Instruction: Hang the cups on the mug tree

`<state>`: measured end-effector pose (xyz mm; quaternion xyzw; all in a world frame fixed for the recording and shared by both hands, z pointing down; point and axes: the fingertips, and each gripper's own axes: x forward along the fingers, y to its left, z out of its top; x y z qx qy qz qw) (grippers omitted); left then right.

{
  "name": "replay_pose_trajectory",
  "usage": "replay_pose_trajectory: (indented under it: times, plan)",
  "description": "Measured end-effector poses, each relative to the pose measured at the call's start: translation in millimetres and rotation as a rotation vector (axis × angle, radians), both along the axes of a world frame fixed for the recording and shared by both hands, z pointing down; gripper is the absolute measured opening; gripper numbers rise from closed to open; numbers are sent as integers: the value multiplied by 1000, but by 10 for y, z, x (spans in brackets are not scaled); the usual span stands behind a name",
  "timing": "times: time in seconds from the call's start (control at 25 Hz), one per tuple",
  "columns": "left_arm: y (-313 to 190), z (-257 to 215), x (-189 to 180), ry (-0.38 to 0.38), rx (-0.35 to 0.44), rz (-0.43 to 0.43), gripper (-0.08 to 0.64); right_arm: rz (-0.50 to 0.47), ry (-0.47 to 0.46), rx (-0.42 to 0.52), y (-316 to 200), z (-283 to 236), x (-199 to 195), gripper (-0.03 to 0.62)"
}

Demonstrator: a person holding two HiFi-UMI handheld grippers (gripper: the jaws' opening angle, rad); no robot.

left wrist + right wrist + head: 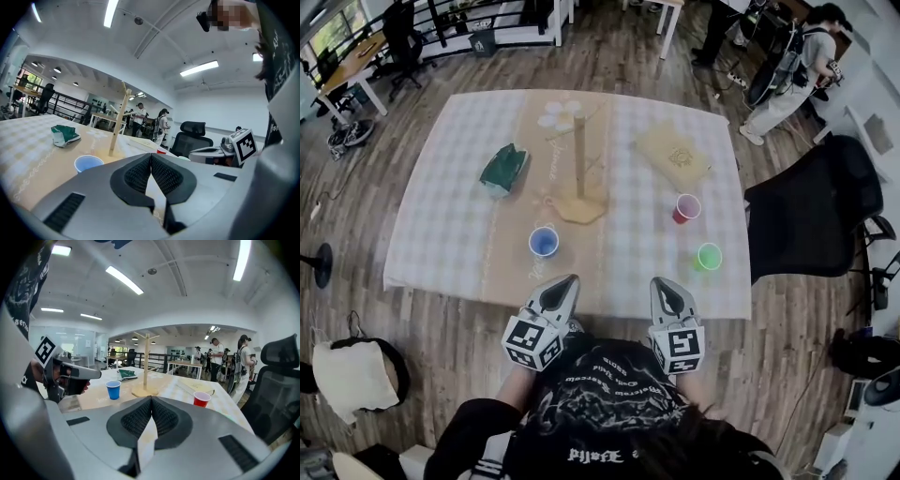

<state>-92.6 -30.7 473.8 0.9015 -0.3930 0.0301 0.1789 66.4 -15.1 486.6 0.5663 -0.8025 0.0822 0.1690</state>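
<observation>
Checked cloth covers the table point(441, 234) in an open office with a wood floor. At its near edge the left gripper point(571, 279) and right gripper point(660, 281) sit side by side, close to the person's body, both pointing at the table. Each gripper's own view shows its jaws clenched pad to pad with nothing between them, so neither holds a cup. Just beyond the left gripper stands the blue cup point(544, 242), upright on the cloth, near and a little left of the tree's base. Beyond the right gripper stands the green cup point(709, 256), and farther off, the red cup point(686, 208), to the right of the tree. The tree point(579, 159) stands upright at the middle of the table, and its pegs look bare in every view. A green packet point(503, 169) lies to its left and a tan board point(673, 156) to its far right, both apart from the cups. By this layout the task has not begun: no cup is hung, all three are on the table, and the first grasp is not yet made.
</observation>
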Motion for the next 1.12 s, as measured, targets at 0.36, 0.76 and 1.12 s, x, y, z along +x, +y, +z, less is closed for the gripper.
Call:
replay_pose_trajectory:
  times: [0.36, 0.76, 1.12]
  plan:
    - [-272, 73, -189, 17, -28, 48, 20, 113, 15, -1, -221, -8, 68, 9]
    - [-374, 117, -54, 12, -62, 53, 20, 258, -12, -20, -435, -79, 643, 9]
    - [-565, 123, 164, 44, -92, -9, 20, 525, -73, -129, -419, 104, 1870, 130]
